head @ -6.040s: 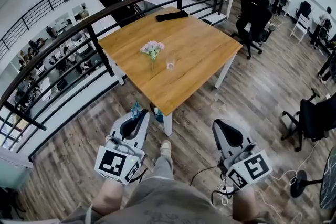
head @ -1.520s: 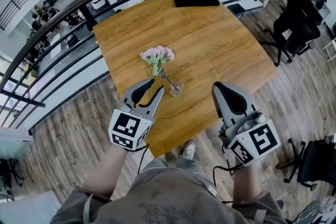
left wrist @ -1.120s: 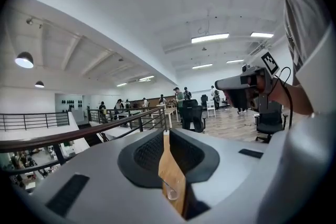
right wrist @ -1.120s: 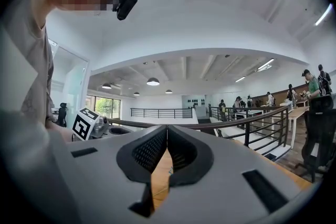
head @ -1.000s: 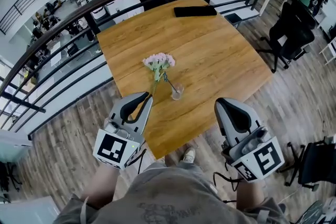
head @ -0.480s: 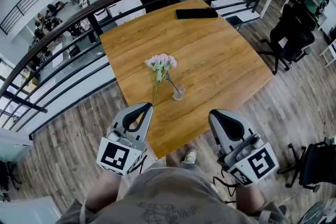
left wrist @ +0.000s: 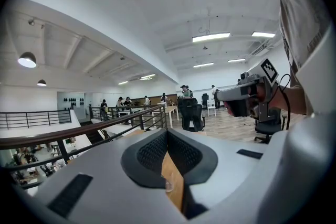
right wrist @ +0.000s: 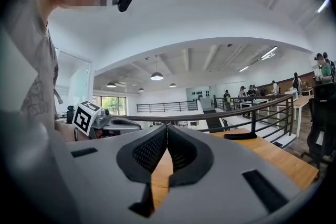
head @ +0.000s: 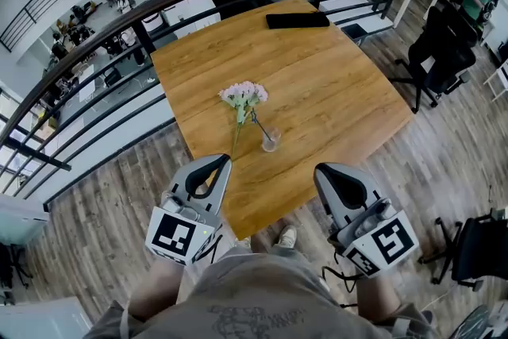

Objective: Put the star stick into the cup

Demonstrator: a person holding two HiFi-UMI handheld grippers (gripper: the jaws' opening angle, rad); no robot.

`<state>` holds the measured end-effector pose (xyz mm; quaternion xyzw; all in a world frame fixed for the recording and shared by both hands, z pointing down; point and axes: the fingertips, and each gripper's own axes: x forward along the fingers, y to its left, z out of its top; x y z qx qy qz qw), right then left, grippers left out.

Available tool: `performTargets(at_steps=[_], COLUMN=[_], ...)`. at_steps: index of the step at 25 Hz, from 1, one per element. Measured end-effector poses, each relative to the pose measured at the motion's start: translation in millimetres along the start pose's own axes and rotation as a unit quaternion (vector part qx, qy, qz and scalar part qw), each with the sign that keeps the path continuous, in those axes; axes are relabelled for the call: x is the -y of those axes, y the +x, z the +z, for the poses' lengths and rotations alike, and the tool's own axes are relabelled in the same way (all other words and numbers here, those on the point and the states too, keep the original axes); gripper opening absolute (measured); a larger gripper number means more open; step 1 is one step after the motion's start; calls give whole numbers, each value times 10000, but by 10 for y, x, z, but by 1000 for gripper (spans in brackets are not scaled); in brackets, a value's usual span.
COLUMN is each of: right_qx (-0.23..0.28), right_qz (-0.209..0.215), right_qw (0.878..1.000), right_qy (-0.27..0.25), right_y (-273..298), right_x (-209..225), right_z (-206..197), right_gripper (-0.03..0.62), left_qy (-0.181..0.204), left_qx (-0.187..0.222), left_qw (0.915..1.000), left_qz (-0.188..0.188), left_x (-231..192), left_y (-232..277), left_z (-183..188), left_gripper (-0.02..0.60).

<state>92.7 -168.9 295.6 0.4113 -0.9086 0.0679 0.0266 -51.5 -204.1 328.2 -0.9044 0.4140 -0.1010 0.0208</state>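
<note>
A small clear glass cup (head: pixel 271 141) stands on the wooden table (head: pixel 333 91). A thin stick (head: pixel 258 123) rests in it, leaning up and to the left towards a bunch of pink flowers (head: pixel 244 94); its star end is too small to make out. My left gripper (head: pixel 219 162) hangs at the table's near edge, short of the cup, shut and empty. In the left gripper view its pads (left wrist: pixel 157 152) meet, with a strip of table showing below them. My right gripper (head: pixel 321 170) is level with it on the right, also shut and empty (right wrist: pixel 167 131).
A flat black bar (head: pixel 297 20) lies at the table's far edge. A dark metal railing (head: pixel 159 8) curves behind and left of the table, with a drop to a lower floor beyond it. A black office chair (head: pixel 444 52) stands at the right, with people further back.
The left gripper has drawn back from the cup to the table's near edge and its jaws have closed. The stick stays in the cup. The right gripper has drifted slightly back.
</note>
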Motion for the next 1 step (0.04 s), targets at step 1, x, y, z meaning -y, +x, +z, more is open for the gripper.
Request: performTargets(at_steps=[1], right_qx=[-9], right_qz=[-5], right_qw=[10000], right_qy=[-1], right_y=[2], right_x=[7], right_z=[6], right_gripper=[31], left_qy=[1], left_qx=[-13], left_qw=[10000], left_qz=[-5], left_x=[0], left_y=[2], left_z=[6], left_gripper=[17])
